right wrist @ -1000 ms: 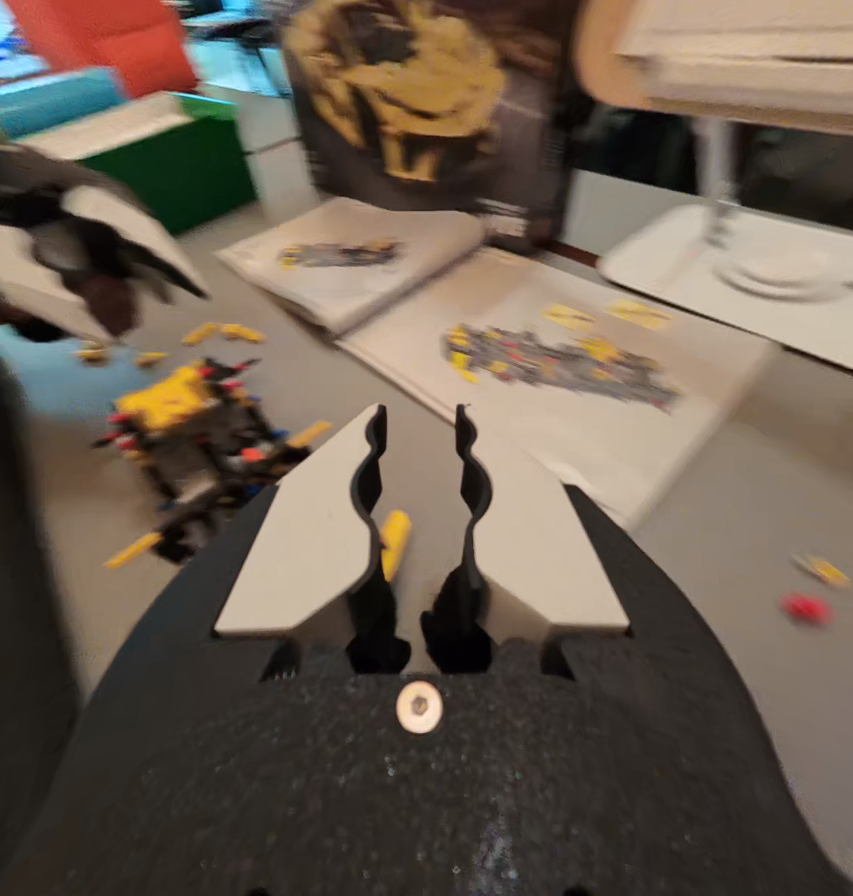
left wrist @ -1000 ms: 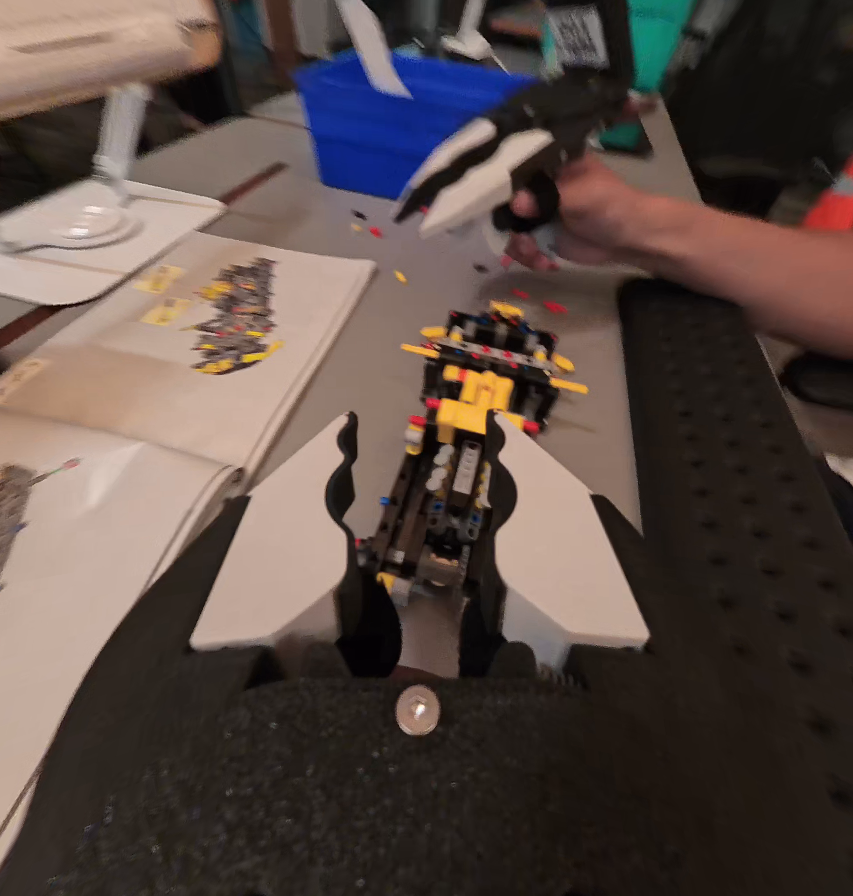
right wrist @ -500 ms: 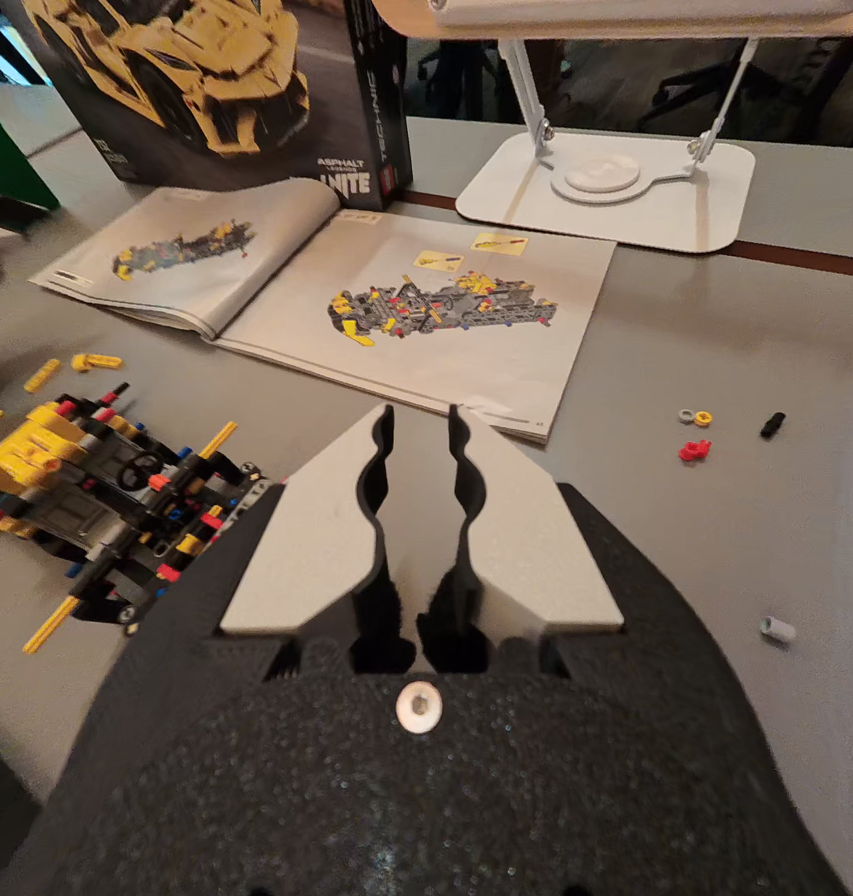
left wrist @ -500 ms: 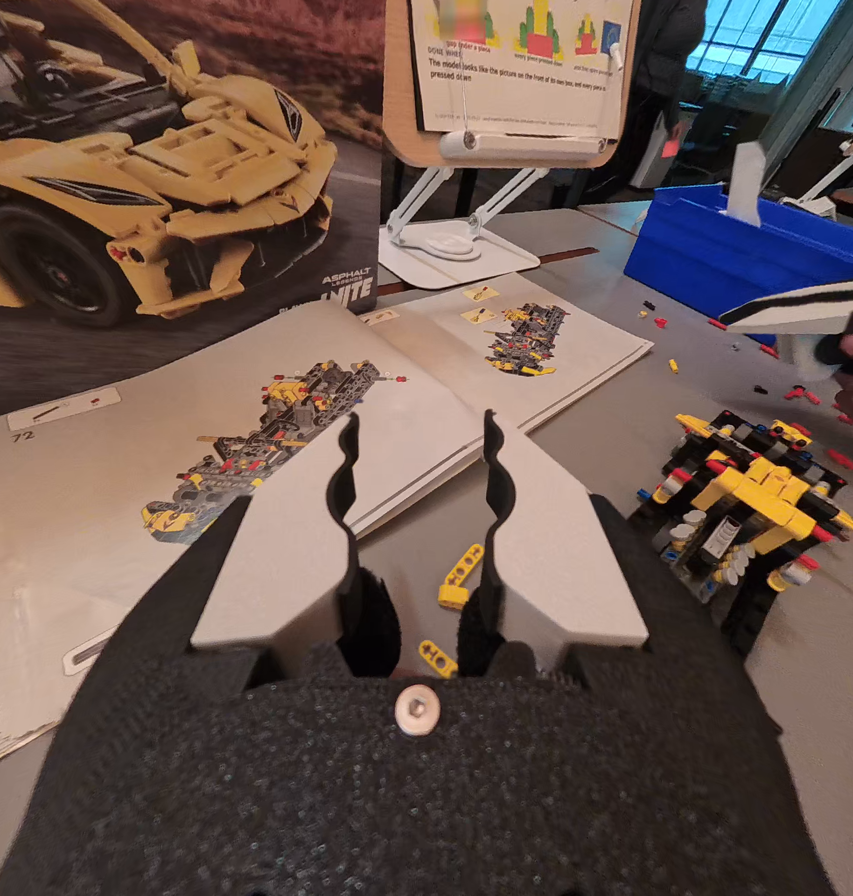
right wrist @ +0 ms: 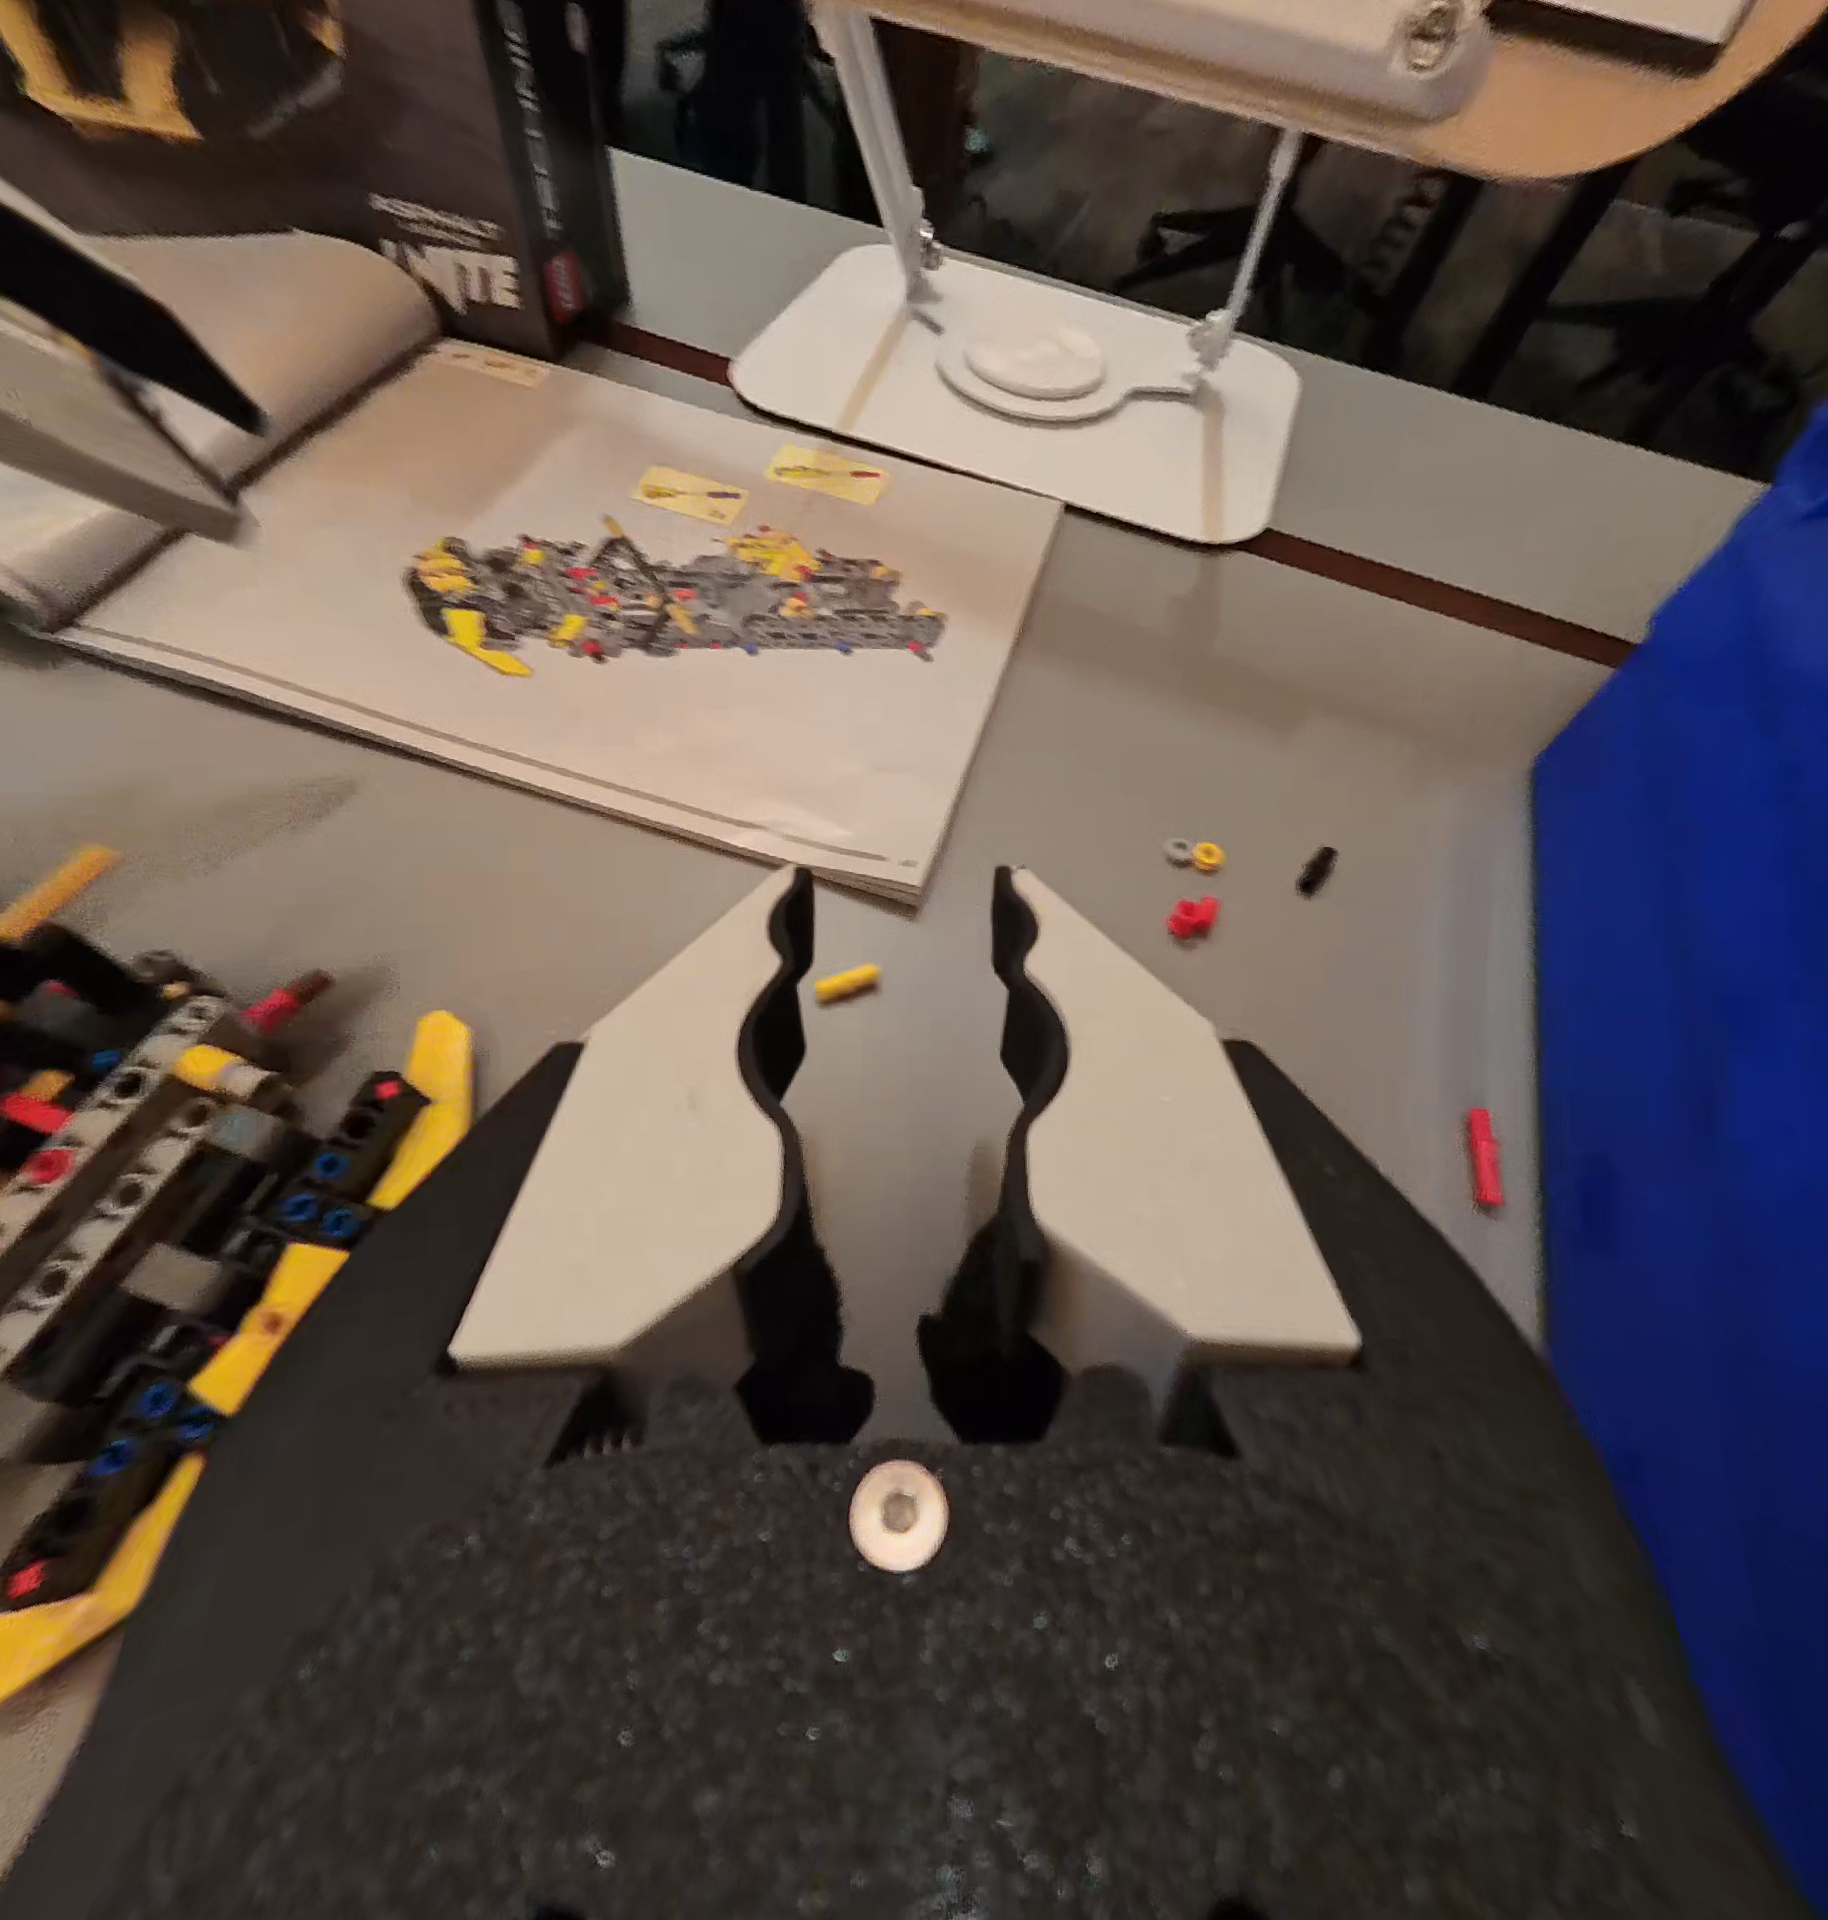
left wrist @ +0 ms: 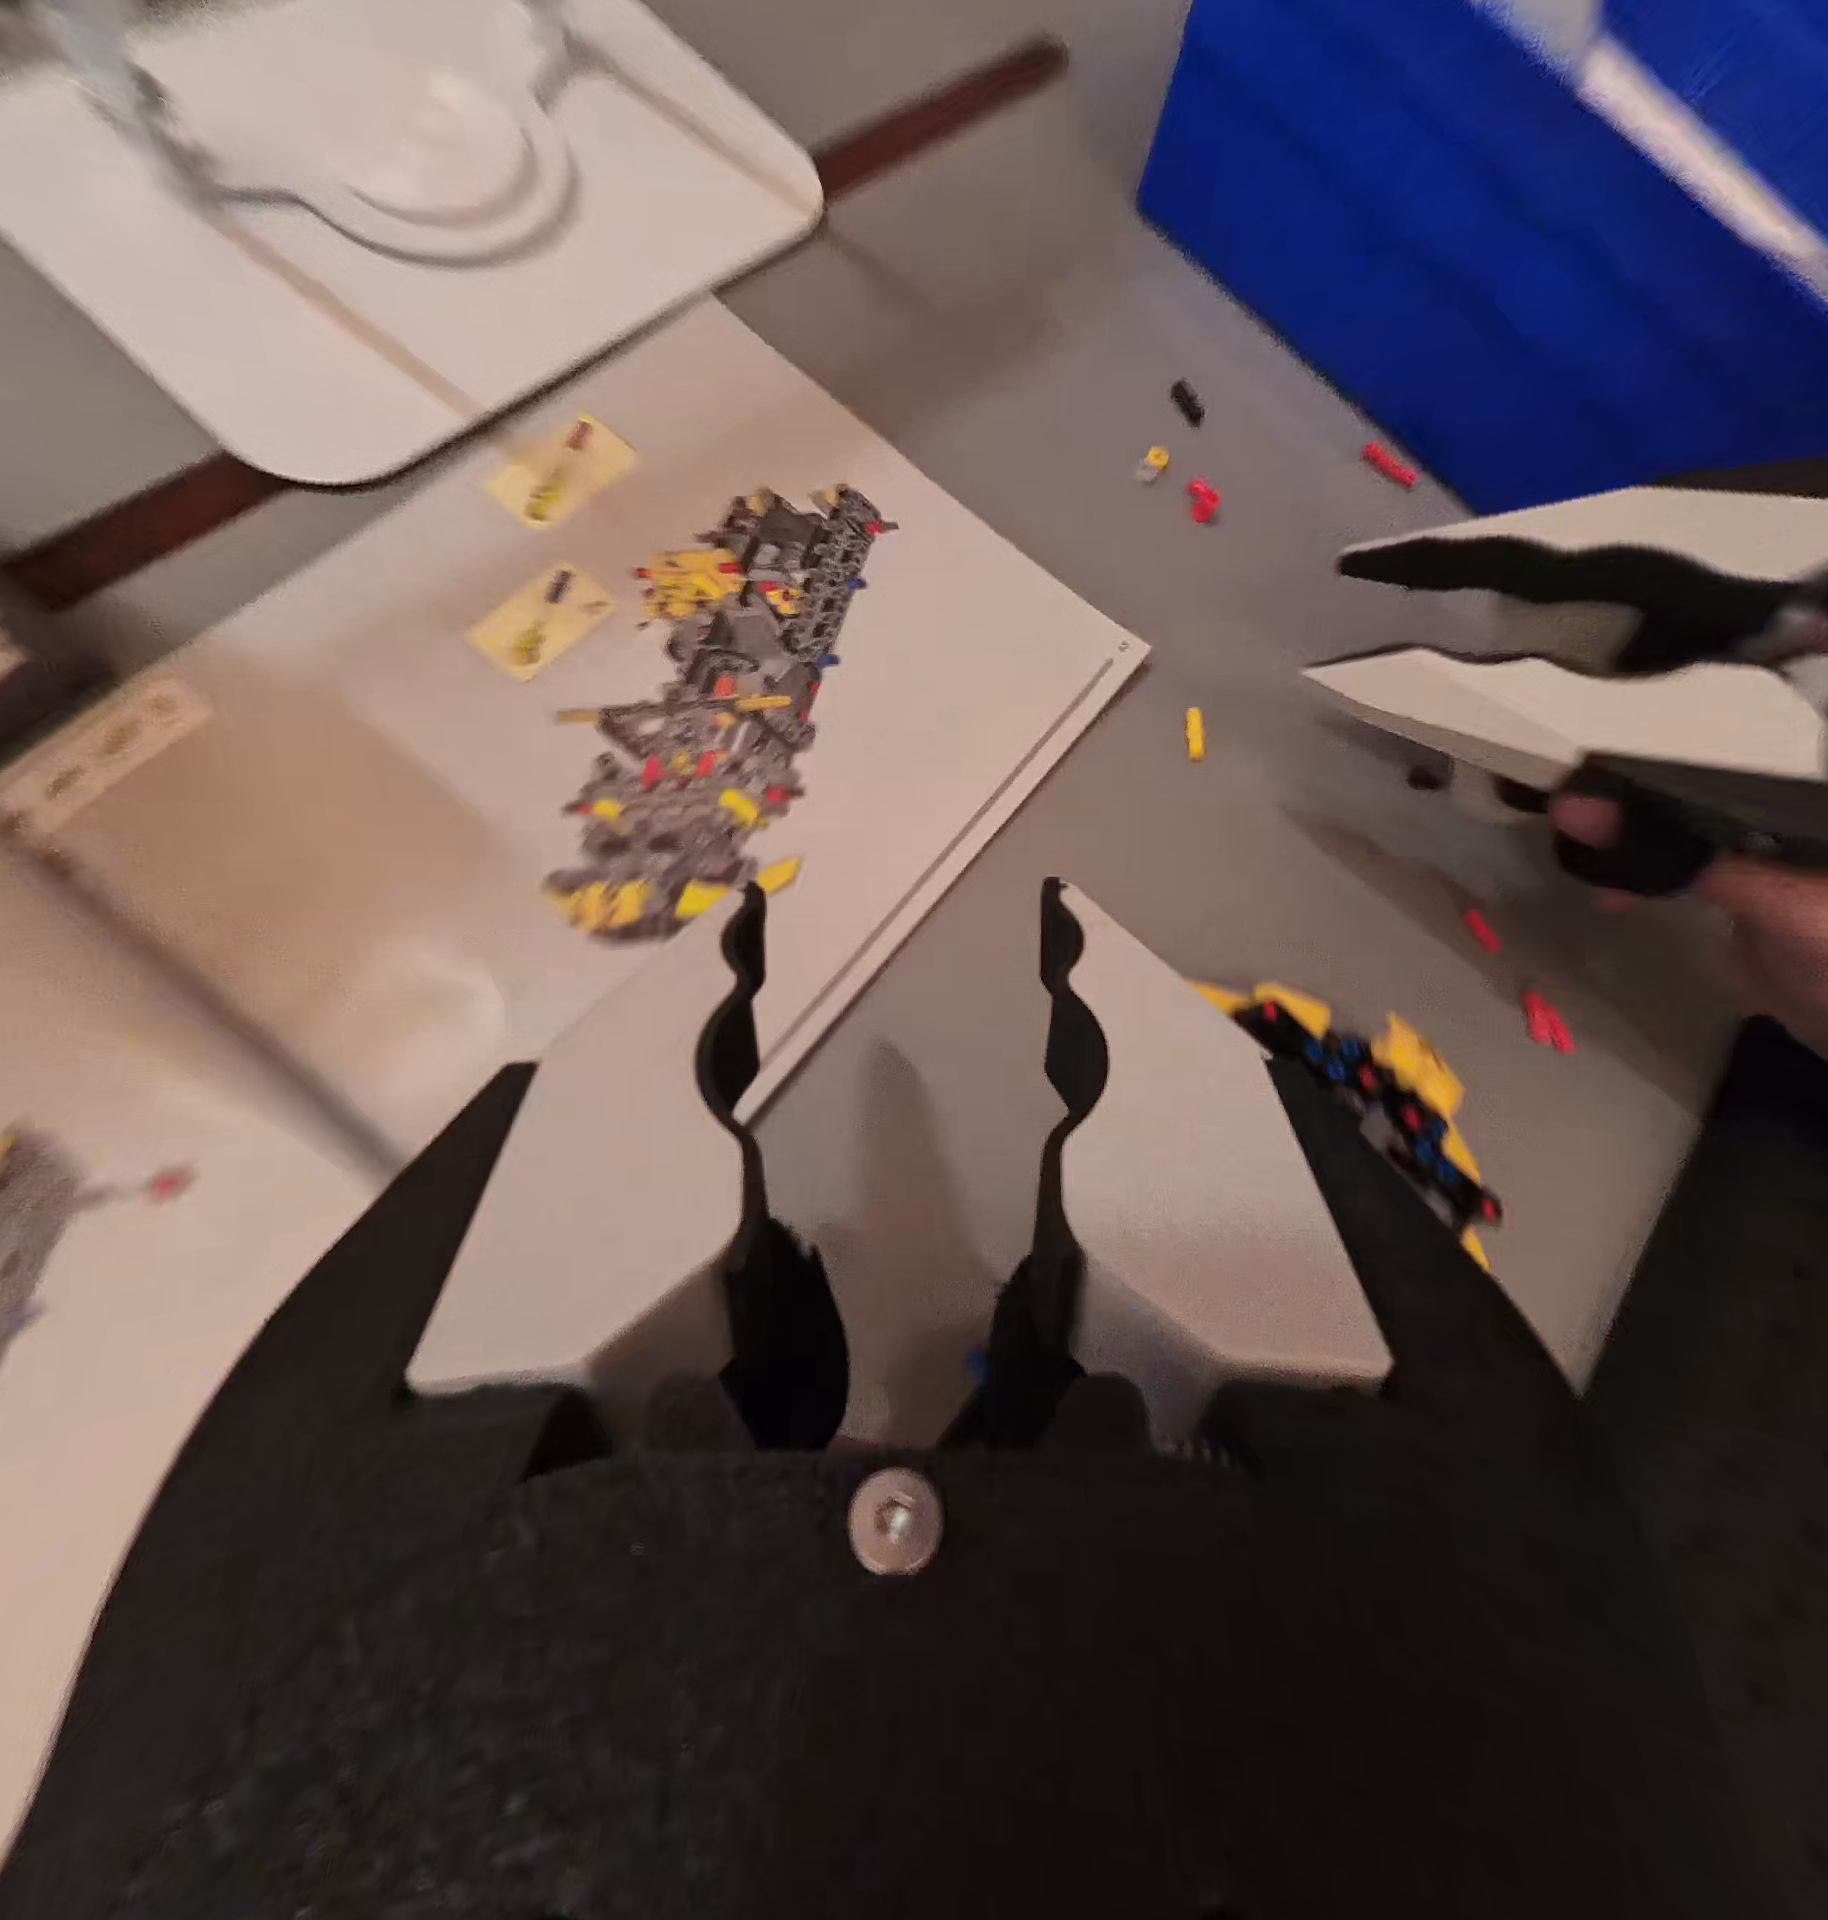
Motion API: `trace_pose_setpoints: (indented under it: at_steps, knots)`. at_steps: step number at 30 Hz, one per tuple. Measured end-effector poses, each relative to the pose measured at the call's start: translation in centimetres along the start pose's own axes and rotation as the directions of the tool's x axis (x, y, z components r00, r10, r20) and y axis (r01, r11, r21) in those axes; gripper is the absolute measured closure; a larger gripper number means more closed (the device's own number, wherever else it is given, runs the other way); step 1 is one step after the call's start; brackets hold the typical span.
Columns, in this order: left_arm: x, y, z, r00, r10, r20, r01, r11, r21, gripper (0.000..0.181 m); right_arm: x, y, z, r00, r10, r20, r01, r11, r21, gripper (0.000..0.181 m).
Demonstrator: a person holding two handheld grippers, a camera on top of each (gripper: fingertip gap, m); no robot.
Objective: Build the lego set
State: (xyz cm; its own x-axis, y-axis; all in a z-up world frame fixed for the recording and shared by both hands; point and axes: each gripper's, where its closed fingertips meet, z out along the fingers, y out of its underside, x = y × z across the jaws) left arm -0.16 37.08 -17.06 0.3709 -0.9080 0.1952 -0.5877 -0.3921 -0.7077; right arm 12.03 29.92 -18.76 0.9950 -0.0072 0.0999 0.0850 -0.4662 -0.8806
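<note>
Both tongs are spread and empty. Half a second ago the right tongs (right wrist: 899, 904) faced the instruction booklet (right wrist: 619, 675); now a small yellow pin (right wrist: 845, 982) on the desk (right wrist: 1253, 727) sits between their tips, likely the next pickup. Left tongs (left wrist: 894, 904) have swung above the desk.

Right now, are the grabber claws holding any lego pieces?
No, nothing is held. The left gripper and right gripper are both open and empty; the small yellow pin lies loose on the table.

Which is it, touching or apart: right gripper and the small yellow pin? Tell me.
Apart. In the right wrist view the small yellow pin lies on bare table between the open right gripper fingers, with grey surface visible on both sides of it.
</note>
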Motion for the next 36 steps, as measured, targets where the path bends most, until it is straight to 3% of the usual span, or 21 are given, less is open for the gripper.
trace_pose_setpoints:
  at_steps: [2, 5, 6, 9, 14, 18, 24, 36]
  knots:
    - [0.6, -0.5, 4.4, 1.000, -0.021, 0.020, 0.024, 0.992, -0.124, 0.125, 1.4, 0.4, -0.3, 0.998, -0.010, -0.066, 0.009, 1.000, -0.008, 0.151]
    - [1.2, -0.9, 9.2, 0.996, -0.066, 0.059, 0.079, 0.967, -0.241, 0.108, 2.7, 1.0, -0.7, 0.995, 0.023, -0.092, -0.024, 1.000, -0.012, 0.154]
    - [1.1, -1.1, 10.2, 0.993, -0.070, 0.091, 0.092, 0.960, -0.263, 0.097, 2.9, 1.2, -0.7, 0.995, 0.037, -0.089, -0.038, 0.999, -0.013, 0.154]
    - [1.2, -1.7, 12.0, 0.987, -0.090, 0.135, 0.125, 0.953, -0.275, 0.091, 3.6, 1.6, -0.9, 0.994, 0.067, -0.087, -0.069, 0.998, -0.014, 0.155]
    - [1.2, -2.0, 12.4, 0.981, -0.104, 0.163, 0.148, 0.946, -0.290, 0.090, 3.4, 1.8, -0.8, 0.992, 0.118, -0.043, -0.119, 0.993, -0.013, 0.155]
    - [1.1, -1.3, 12.6, 0.975, 0.045, 0.218, 0.025, 0.952, -0.305, 0.094, 2.9, 1.9, -0.6, 0.996, 0.088, -0.033, -0.089, 0.996, -0.031, 0.155]
    - [1.3, -1.3, 12.5, 0.973, 0.031, 0.229, 0.028, 0.968, -0.249, 0.102, 1.7, 2.6, -0.1, 0.997, 0.075, 0.008, -0.074, 0.994, -0.084, 0.155]
    - [-0.5, -1.5, 11.5, 0.972, -0.015, 0.234, 0.053, 0.986, -0.158, 0.165, -0.1, 3.1, 0.9, 0.990, 0.101, 0.103, -0.086, 0.986, -0.144, 0.153]
